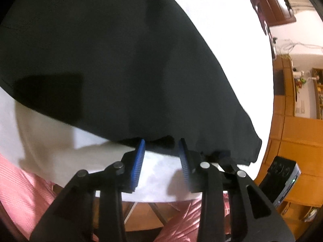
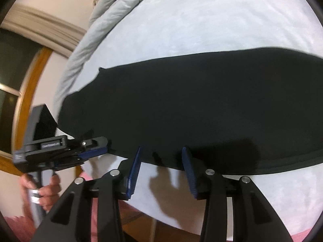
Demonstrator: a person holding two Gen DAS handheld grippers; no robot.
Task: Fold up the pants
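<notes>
- The left gripper (image 1: 161, 143) has its blue-padded fingers (image 1: 139, 159) spread apart, tips at the near hem of the black pants (image 1: 121, 60); nothing is pinched between them.
- The right gripper (image 2: 161, 150) is likewise spread wide, its pads (image 2: 188, 171) at the near edge of the same garment, empty.
- Only the right wrist view shows the left gripper from outside, at lower left, with the person's left hand (image 2: 45, 189) around its handle; from there its tips reach the cloth edge, but contact cannot be judged.
- Only the left wrist view shows the right tool's body (image 1: 282, 179), dark, with a small green light, off beyond the pants' right corner.
- The pants lie flat on a white bed sheet (image 2: 201, 20), long axis running across both views, left to right, one end tapering toward the upper left in the right view.
- A grey bunched blanket (image 2: 113, 6) lies along the bed's far side.
- Wooden furniture (image 1: 296, 133) and a wood-framed window (image 2: 26, 76) stand beyond; pink striped clothing (image 1: 18, 189) shows below the grippers.
</notes>
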